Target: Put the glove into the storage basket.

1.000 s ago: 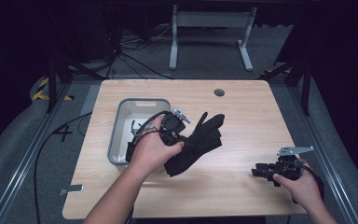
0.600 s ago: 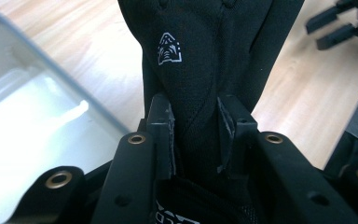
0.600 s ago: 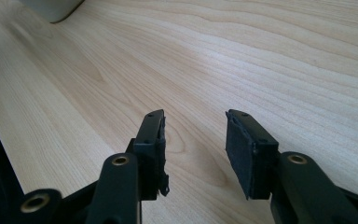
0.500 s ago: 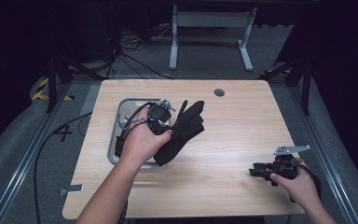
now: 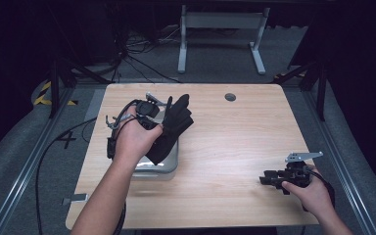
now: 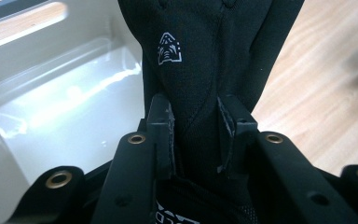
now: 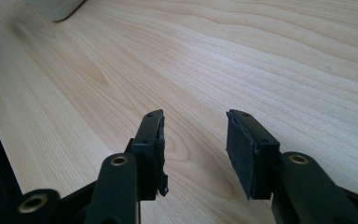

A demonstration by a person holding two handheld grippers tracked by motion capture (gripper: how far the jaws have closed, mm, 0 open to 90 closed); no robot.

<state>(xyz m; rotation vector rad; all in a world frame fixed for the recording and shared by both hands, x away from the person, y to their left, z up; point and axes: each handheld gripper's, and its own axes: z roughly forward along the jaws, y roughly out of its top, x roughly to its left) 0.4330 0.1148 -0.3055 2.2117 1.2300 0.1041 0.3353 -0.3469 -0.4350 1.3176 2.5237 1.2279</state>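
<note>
High view: left gripper carries a black glove above the metal tray at the desk left side; transfer step, judged. Right gripper rests near the desk's front right edge, well apart.

Left gripper view: fingers pinch the glove's cuff; tray lies below left. Next move calls for lowering, then release, inside the rim.

Right gripper view: fingers spread, nothing between; open desk ahead.

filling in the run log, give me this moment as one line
left gripper: shut on black fabric glove | glove: over grey metal tray | right gripper: open, empty, over wooden table
</note>
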